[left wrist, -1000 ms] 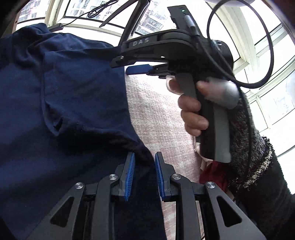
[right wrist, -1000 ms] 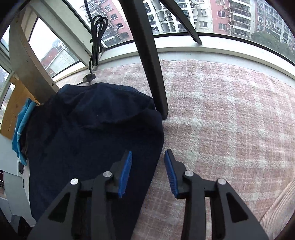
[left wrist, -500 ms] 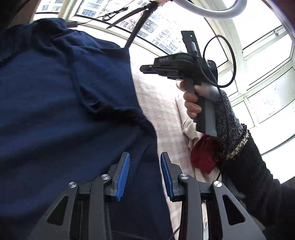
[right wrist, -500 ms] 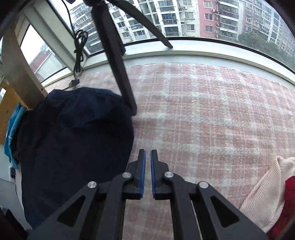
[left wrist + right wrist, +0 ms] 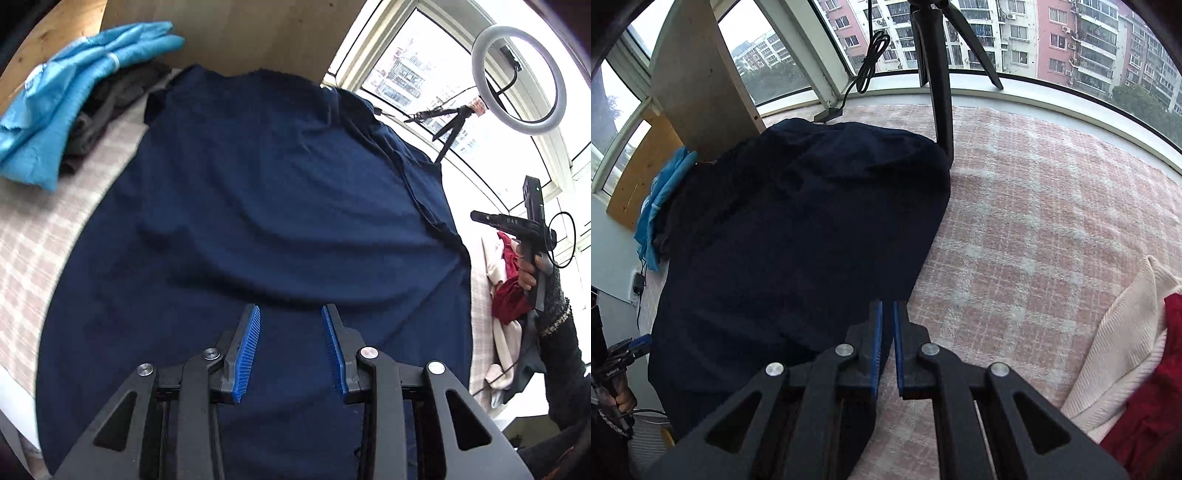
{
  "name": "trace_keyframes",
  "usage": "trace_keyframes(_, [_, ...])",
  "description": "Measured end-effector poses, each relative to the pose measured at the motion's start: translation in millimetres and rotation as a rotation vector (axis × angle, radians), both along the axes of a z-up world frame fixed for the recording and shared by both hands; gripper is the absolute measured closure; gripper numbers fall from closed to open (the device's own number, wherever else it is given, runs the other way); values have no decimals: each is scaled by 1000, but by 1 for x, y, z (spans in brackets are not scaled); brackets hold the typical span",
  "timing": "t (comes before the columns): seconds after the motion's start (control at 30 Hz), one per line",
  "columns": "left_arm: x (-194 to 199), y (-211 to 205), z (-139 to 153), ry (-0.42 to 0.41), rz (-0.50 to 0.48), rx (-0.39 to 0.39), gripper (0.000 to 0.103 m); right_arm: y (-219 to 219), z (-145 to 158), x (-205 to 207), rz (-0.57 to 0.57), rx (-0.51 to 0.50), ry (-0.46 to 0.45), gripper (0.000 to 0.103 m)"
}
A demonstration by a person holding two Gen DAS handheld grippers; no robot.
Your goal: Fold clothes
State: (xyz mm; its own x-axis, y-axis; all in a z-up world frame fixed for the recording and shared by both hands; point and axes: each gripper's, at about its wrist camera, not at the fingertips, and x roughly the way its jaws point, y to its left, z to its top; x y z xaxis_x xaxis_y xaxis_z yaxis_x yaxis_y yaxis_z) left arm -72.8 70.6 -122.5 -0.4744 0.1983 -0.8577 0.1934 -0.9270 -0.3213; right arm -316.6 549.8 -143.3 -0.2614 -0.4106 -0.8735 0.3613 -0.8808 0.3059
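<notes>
Beside navy garment, tripod leg & blue cloth.

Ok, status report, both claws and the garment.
Left claw open above navy garment. Right claw shut, empty, at its right edge. Garment spread on plaid blanket; tripod leg at far corner.

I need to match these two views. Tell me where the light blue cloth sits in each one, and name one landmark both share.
Left wrist view: the light blue cloth lies at the upper left, on a dark pile beside the navy garment.
Right wrist view: it shows as a narrow strip at the left edge, left of the navy garment.
Shared landmark: the black tripod, standing behind the garment's far edge by the window.
</notes>
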Motion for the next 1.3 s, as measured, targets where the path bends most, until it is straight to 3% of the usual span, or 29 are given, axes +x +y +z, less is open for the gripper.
trace_keyframes(0.13, [-21,-26,8,6,12,-55,71,-20,4,5,-4,-10,8,96])
trace_keyframes(0.27, [-66,-30,21,40,-108,-126,71,-43,16,12,-9,-5,47,92])
trace_keyframes(0.37, [-128,-17,21,72,-248,-186,70,-74,22,6,6,26,103,77])
trace_keyframes(0.47, [-190,-7,19,112,-360,-231,69,-110,23,-12,9,84,176,75])
trace_keyframes(0.6, [-267,7,5,130,-443,-250,69,-148,10,-56,0,141,201,66])
trace_keyframes(0.67, [-292,19,-3,151,-491,-330,69,-165,-2,-80,7,204,216,66])
trace_keyframes(0.73, [-309,26,-10,170,-534,-399,69,-181,-14,-103,16,261,226,66])
trace_keyframes(0.9, [-327,27,-22,171,-589,-351,69,-203,-35,-131,45,280,202,66])
trace_keyframes(1.0, [-329,31,-26,180,-612,-364,69,-209,-38,-137,61,274,205,67])
trace_keyframes(1.07, [-332,33,-28,164,-613,-367,80,-211,-39,-140,65,270,202,73])
trace_keyframes(1.1, [-333,34,-29,159,-612,-366,92,-212,-39,-141,64,269,201,81])
trace_keyframes(1.13, [-333,34,-29,160,-611,-366,99,-212,-40,-143,59,272,200,96])
trace_keyframes(1.3, [-332,28,-25,191,-581,-373,101,-205,-32,-150,3,270,254,101])
